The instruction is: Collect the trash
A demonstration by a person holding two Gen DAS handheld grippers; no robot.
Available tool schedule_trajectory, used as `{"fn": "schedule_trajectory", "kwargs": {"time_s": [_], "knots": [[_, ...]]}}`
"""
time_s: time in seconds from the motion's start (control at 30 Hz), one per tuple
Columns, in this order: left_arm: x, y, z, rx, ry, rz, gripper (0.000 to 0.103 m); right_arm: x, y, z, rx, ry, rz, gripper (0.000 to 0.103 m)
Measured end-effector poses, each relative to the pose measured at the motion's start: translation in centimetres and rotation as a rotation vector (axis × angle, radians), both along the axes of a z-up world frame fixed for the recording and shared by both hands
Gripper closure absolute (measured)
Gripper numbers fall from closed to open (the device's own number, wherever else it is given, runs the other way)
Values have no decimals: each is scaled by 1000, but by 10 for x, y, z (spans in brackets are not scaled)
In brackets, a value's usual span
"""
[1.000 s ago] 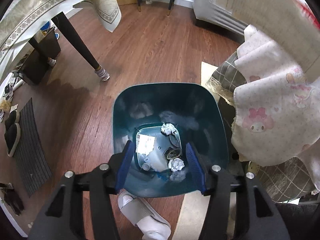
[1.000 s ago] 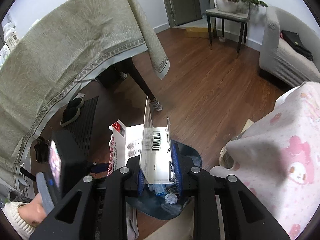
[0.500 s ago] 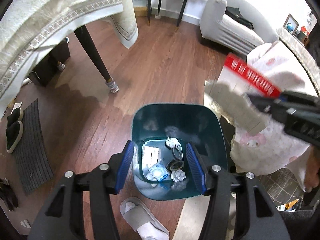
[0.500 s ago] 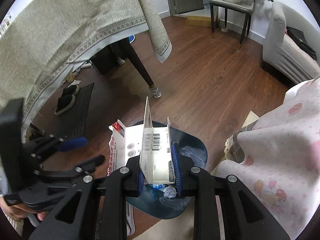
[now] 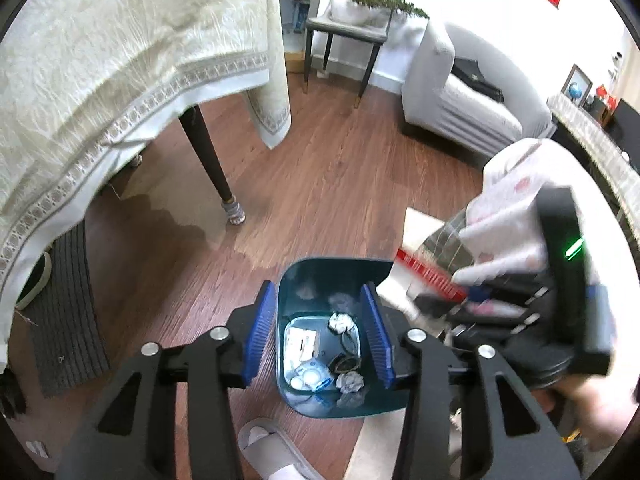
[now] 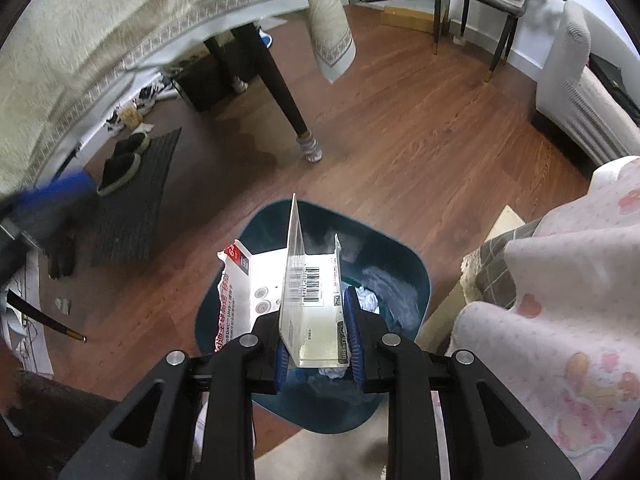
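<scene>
The right gripper (image 6: 318,346) pinched a folded card package (image 6: 310,308) between its blue pads, and the package stood on edge directly above the bin (image 6: 404,268); a barcode showed on its white face, and a red-and-white flap (image 6: 234,280) hung off its left side over the bin's rim; in the left wrist view the same package (image 5: 430,276) was a red-edged blur at the bin's right rim, with the right gripper and the hand (image 5: 596,408) carrying it just behind. The left gripper (image 5: 318,336) hung above the bin (image 5: 304,280) with its jaws closing on nothing; between them only the bin's inside showed. Inside the bin lay crumpled paper balls (image 5: 342,322), a flat white packet (image 5: 302,340) and a few small wrappers. A pale slipper (image 5: 272,448) lay on the wood floor (image 5: 340,184) just in front of the bin; a pink-printed cloth (image 6: 560,300) draped to the bin's right; a dark ribbed mat (image 6: 134,204) with black shoes (image 6: 120,168) lay to its left. Beyond the bin a dark leg (image 6: 280,88) stood under the worktop's pale cloth (image 6: 120,28); farther off stood a grey sofa (image 5: 460,96) and a stool (image 5: 344,32) bearing a planter.
</scene>
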State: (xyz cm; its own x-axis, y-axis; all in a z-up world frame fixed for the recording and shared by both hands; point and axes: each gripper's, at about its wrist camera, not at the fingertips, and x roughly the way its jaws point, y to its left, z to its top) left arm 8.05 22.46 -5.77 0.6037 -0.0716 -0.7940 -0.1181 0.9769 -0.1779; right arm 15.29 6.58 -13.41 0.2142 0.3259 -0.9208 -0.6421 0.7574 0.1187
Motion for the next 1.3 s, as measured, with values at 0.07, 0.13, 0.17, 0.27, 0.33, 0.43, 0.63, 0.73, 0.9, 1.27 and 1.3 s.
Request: {"fn": "schedule_trajectory", "kwargs": {"time_s": [0.07, 0.13, 0.17, 0.27, 0.33, 0.43, 0.63, 0.73, 0.9, 1.27, 1.3], "knots": [[-1, 1, 12, -14, -30, 3, 60, -2, 1, -9, -20, 9, 8, 78], [-2, 1, 22, -22, -53, 7, 60, -4, 3, -14, -32, 13, 13, 78], [-2, 1, 27, -22, -65, 8, 61, -5, 3, -16, -39, 13, 15, 78], [-4, 2, 37, -21, -94, 12, 61, -7, 3, -23, -57, 15, 28, 76], [-3, 2, 41, -17, -104, 13, 61, -9, 3, -26, -67, 19, 37, 60], [-1, 2, 49, -21, -113, 18, 61, -12, 1, -28, -69, 21, 44, 39], [-2, -2, 64, -17, -146, 13, 61, -17, -7, -11, -30, 7, 50, 39], [0, -6, 69, -8, -153, 12, 61, -22, -9, 7, 3, -15, 62, 39], [3, -15, 76, 3, -162, 16, 61, -27, -19, 43, 70, -62, 67, 39], [7, -38, 90, 52, -188, 20, 51, -30, -64, 118, 165, -248, 1, 39], [7, -41, 90, 55, -190, 20, 49, -30, -70, 123, 171, -258, -10, 39]]}}
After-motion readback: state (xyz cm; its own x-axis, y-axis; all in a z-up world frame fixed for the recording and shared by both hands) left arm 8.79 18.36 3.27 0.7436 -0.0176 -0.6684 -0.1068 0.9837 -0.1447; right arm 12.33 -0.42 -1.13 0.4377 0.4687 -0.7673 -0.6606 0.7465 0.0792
